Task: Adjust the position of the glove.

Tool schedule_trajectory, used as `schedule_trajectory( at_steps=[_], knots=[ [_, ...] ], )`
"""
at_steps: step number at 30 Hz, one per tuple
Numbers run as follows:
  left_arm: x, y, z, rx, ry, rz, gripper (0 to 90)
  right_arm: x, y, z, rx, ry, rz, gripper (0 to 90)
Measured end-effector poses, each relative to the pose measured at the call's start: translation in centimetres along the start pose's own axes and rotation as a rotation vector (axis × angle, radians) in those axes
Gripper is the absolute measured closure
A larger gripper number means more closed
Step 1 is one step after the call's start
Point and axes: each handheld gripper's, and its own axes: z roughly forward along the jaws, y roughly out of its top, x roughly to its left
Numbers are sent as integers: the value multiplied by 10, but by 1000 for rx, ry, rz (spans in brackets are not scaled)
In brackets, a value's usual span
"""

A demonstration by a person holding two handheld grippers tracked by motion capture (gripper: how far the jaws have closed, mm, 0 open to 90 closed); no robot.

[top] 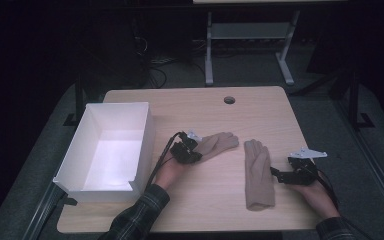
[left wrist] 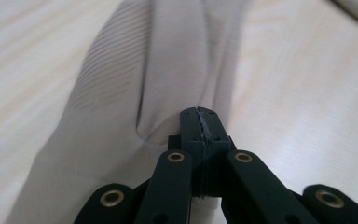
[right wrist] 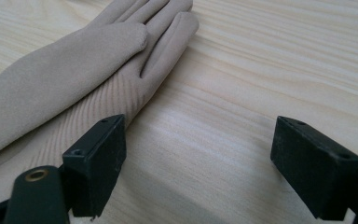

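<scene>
Pinching left glove [top: 219, 145] cuff, left gripper [top: 190, 150] clamped; right gripper [top: 280, 175] agape just beside right glove [top: 257, 175].

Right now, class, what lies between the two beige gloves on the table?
Nothing: in the high view, a bare strip of wooden table separates the left glove, pinched by the left gripper, from the right glove.

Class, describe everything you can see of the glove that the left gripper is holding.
The left glove is beige, of soft, finely ribbed fabric. It lies flat on the wooden table, right of the white box, fingers pointing away to the right. The left gripper is shut on its cuff end, puckering the cloth there.
</scene>
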Motion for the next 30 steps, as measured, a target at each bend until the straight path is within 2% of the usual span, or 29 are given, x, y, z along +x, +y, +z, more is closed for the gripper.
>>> schedule_trajectory(
  at_steps=[2, 5, 6, 8, 11, 15, 17, 20, 22, 23, 24, 25, 27, 30],
  knots=[
    [-8, -4, -3, 15, -25, 30, 895, 0, 0, 0, -1, 0, 0, 178],
    [-14, -7, -5, 17, -39, 40, 896, 0, 0, 0, -1, 0, 1, 178],
    [-20, -10, -7, 20, -56, 49, 895, 0, 0, 0, 0, 0, 2, 178],
    [-22, -12, -8, 19, -68, 49, 895, 0, 0, 0, -1, 0, 1, 178],
    [-34, -17, -9, 19, -124, 59, 895, 0, 0, 0, -1, 0, 1, 178],
    [-43, -18, -8, 19, -155, 83, 895, 0, 0, 0, -1, 0, 0, 178],
    [-43, -17, -10, 6, -155, 71, 895, 0, 0, 0, -1, 0, 0, 178],
    [-40, -16, -16, -9, -132, 77, 895, 0, 0, 0, -1, 0, 1, 178],
    [-32, -15, -28, -52, -72, 52, 895, 0, 0, 0, -1, 0, 1, 178],
    [-32, -15, -28, -52, -72, 52, 895, 0, 0, 0, -1, 0, 1, 178],
    [-29, -16, -31, -52, -49, 47, 895, 0, 0, 0, -1, 0, 1, 178],
    [-23, -18, -35, -55, -4, 30, 895, 0, 0, 0, -1, 0, 0, 178],
    [-18, -20, -35, -49, 36, 14, 895, 0, 0, 0, -1, 0, 0, 178],
    [-14, -24, -31, -18, 67, 7, 894, 0, 0, 0, -1, 0, 1, 178]
  ],
)
